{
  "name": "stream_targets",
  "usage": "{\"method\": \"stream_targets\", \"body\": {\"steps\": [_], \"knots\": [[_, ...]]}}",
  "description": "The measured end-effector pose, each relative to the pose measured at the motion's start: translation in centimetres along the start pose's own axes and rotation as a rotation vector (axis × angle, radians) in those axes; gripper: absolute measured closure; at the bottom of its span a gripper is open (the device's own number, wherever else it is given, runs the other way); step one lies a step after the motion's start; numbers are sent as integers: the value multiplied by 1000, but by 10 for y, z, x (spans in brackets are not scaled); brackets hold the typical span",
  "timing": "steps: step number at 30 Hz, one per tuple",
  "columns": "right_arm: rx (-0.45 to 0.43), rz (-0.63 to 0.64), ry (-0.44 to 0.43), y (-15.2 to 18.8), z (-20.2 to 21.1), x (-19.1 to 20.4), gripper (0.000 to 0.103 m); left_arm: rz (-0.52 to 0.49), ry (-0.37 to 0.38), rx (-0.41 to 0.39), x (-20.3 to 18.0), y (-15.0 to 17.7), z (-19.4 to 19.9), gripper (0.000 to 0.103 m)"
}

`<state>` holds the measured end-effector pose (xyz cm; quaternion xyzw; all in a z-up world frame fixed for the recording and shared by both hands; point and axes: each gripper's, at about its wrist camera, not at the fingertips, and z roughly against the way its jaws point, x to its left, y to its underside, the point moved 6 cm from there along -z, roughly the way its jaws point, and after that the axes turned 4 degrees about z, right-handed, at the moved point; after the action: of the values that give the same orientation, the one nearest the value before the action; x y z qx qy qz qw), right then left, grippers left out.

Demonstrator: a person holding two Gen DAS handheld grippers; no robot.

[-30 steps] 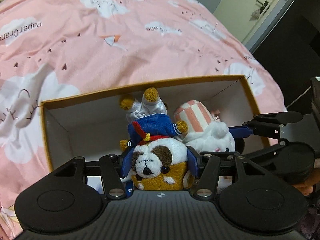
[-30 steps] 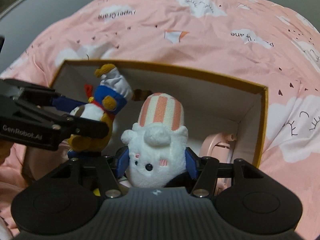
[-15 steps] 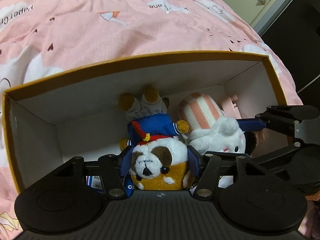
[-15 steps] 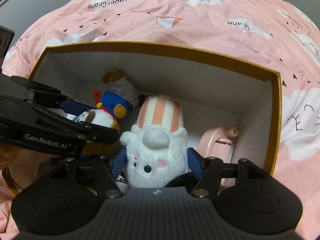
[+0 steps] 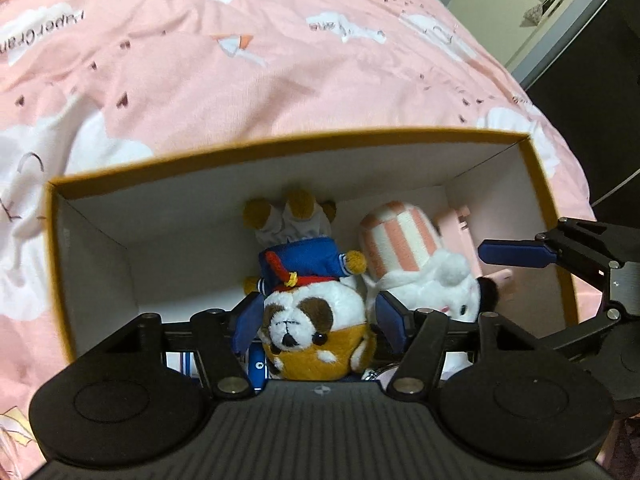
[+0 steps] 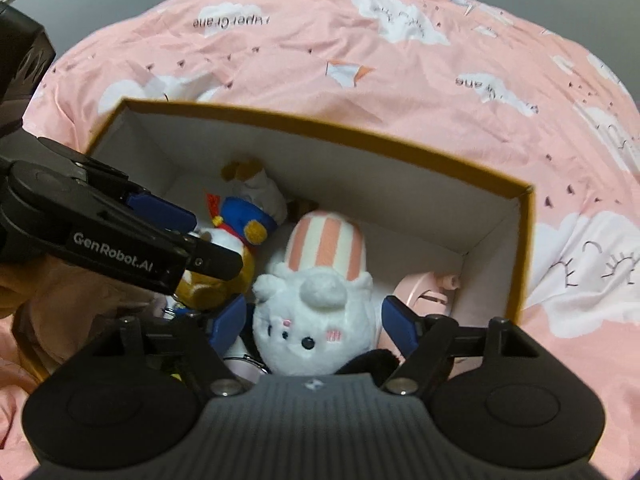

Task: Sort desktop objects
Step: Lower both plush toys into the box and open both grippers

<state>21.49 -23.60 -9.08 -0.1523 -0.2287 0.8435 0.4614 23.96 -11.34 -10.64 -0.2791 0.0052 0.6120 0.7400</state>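
Looking along the left gripper [image 5: 318, 318], the dog plush [image 5: 316, 320] lies upside down in the box [image 5: 280, 144], between jaws that have just been opening, pads beside its head. Only the right wrist view shows the white plush's [image 6: 316, 312] face; it lies between the right gripper's [image 6: 314, 326] spread jaws, clear of both pads. A pink item [image 6: 426, 292] sits beside it. Pink bedding [image 6: 400, 80] surrounds the box.
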Motion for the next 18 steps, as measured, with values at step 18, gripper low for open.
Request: {"method": "stream_targets", "body": {"steps": [18], "knots": [[-409, -13, 173, 7, 105, 57, 27, -141, -163, -468, -31, 45, 136, 31]]}}
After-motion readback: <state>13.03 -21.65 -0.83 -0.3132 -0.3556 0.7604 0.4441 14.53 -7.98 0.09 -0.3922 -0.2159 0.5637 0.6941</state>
